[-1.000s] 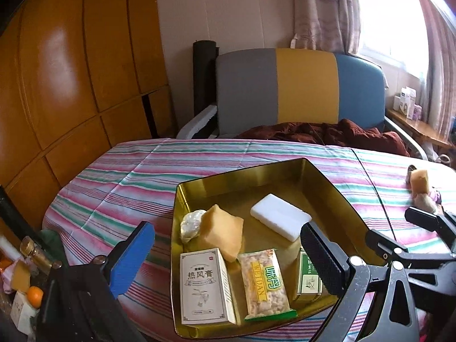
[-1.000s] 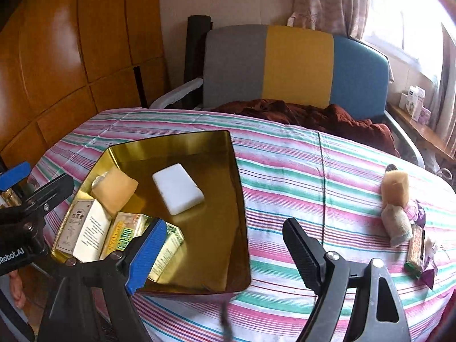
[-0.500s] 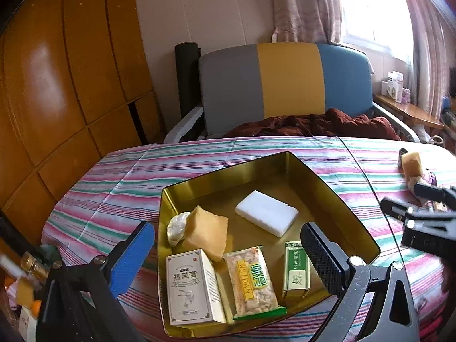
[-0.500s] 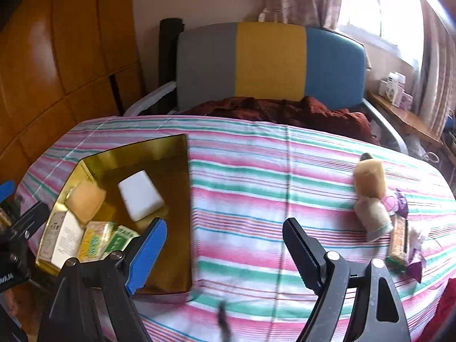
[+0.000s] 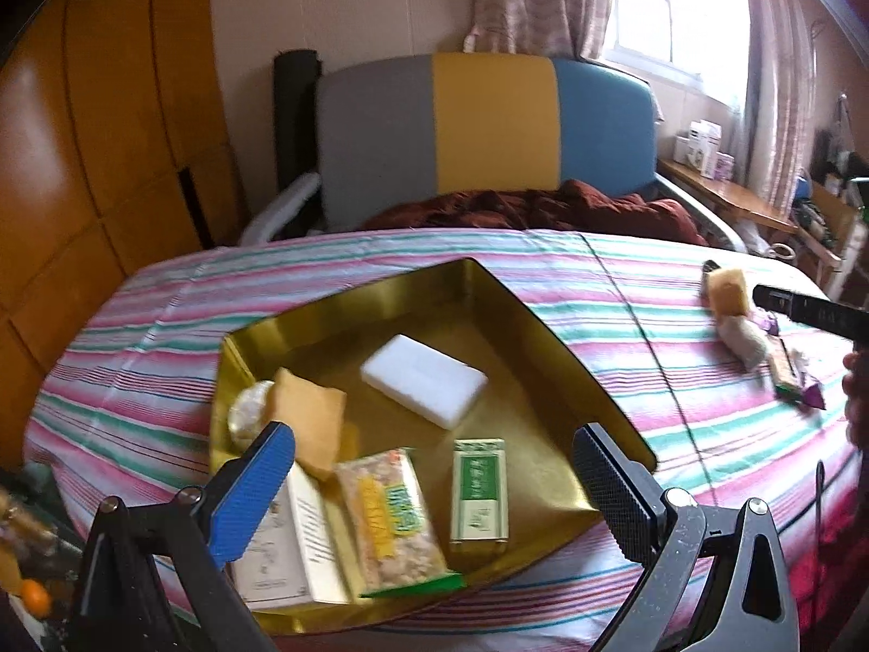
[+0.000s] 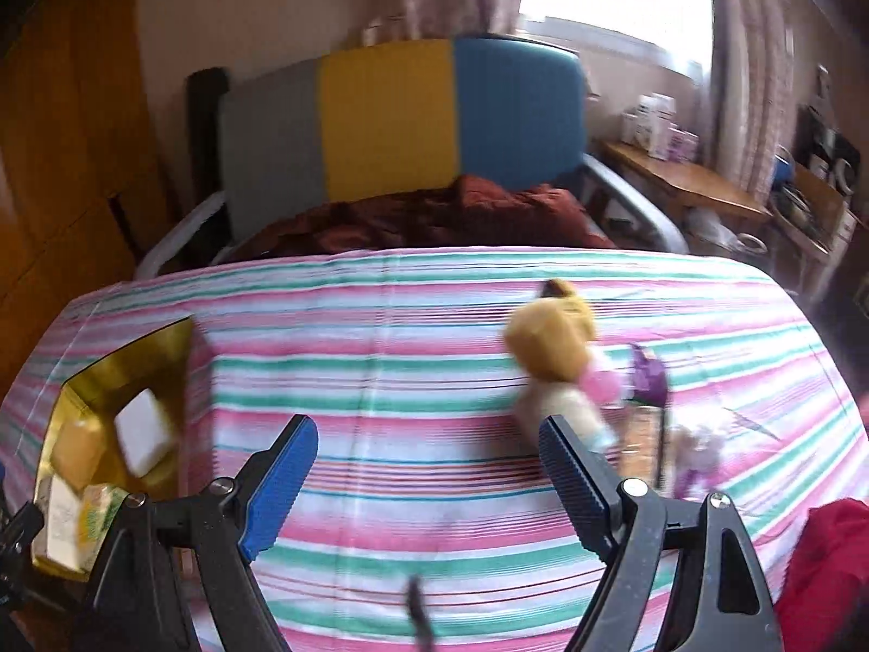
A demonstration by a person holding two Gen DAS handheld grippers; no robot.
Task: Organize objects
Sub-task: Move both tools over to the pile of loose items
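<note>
Tray [image 5: 543,326], center of the left view, is holding 6 items. A loose pile [image 6: 565,380] is waiting at right. Both the left gripper [image 5: 434,489] and right gripper [image 6: 429,467] are standing apart, empty.
</note>
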